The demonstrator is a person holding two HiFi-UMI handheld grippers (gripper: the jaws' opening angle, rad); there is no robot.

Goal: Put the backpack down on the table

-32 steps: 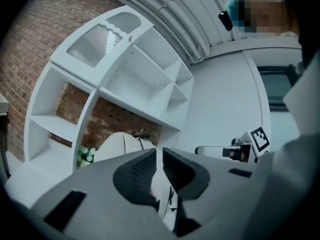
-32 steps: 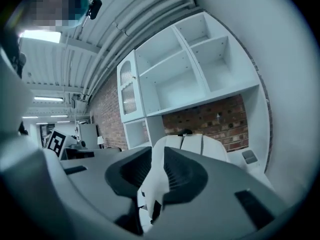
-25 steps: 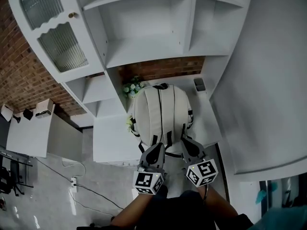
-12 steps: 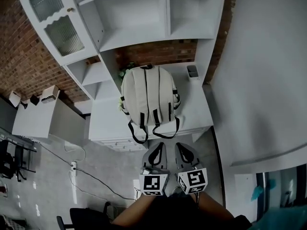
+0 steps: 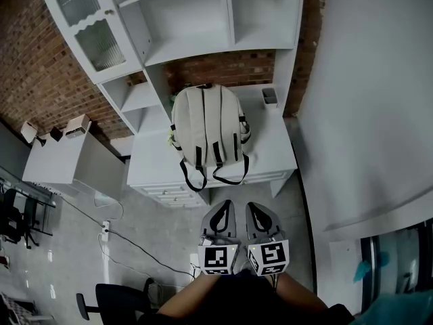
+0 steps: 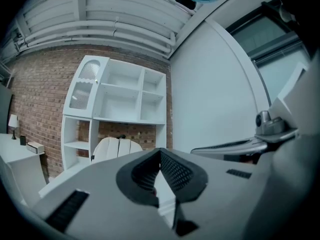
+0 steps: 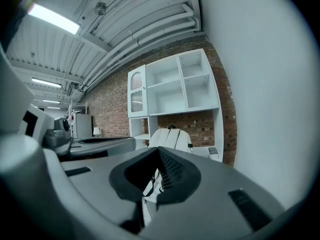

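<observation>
A cream backpack (image 5: 206, 122) with black straps lies on the white table (image 5: 274, 158), back side up, its strap loops hanging over the front edge. It also shows far off as the backpack (image 6: 117, 148) in the left gripper view and the backpack (image 7: 170, 138) in the right gripper view. My left gripper (image 5: 220, 212) and right gripper (image 5: 257, 213) are side by side over the floor, well short of the table. Both are shut with nothing between the jaws.
A white shelf unit (image 5: 196, 19) with a glass-door cabinet stands behind the table against a brick wall. A small grey holder (image 5: 269, 97) sits at the table's back right. A lower white desk (image 5: 57, 161) is to the left; cables and a chair (image 5: 111, 296) are on the floor.
Both grippers have drawn back from the backpack straps and away from the table. The backpack stays lying on the table, farther off in the head view.
</observation>
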